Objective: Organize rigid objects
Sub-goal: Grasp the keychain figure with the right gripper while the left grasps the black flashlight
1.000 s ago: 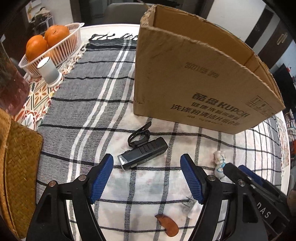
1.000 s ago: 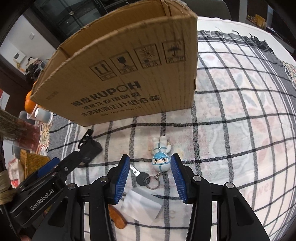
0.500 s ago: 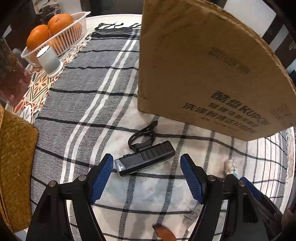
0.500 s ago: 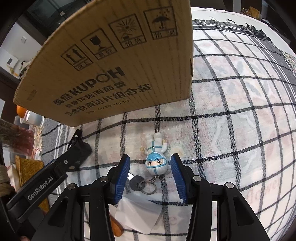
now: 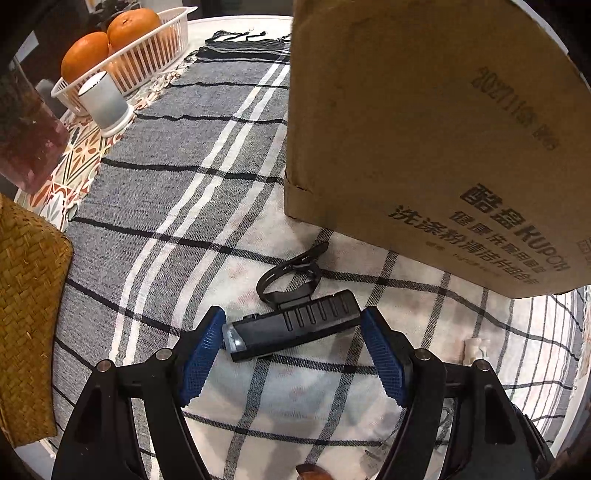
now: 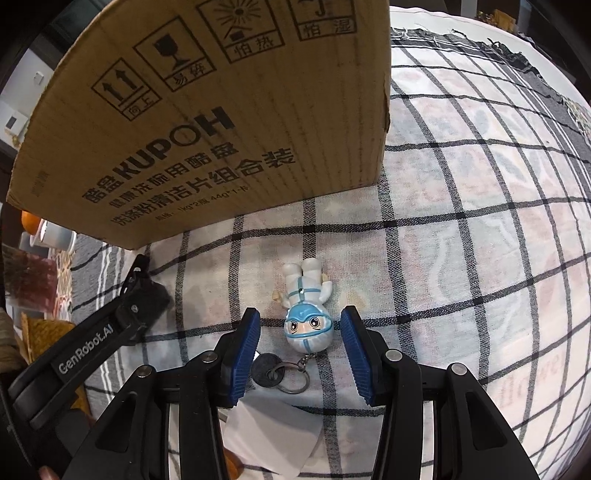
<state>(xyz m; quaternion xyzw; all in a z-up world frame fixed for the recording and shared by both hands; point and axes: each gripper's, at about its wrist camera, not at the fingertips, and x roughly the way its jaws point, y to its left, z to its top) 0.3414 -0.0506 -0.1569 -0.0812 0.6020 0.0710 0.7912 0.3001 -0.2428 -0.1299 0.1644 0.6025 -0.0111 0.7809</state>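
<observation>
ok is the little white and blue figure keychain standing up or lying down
Lying flat on the checked cloth: the white and blue figure keychain is face up, feet toward the cardboard box.

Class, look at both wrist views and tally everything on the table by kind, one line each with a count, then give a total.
Fruit, round oranges: 2
Containers, brown cardboard box, white plastic basket, white cup: 3
Small items, black bike light, white-and-blue figurine keychain: 2
Total: 7

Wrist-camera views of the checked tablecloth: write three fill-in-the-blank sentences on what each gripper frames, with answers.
1. The black bike light lies between the blue pads of the ____ gripper.
2. The right gripper frames a white-and-blue figurine keychain lying on its ____.
3. Behind both stands a brown ____ box.

Answers: left; back; cardboard
</observation>
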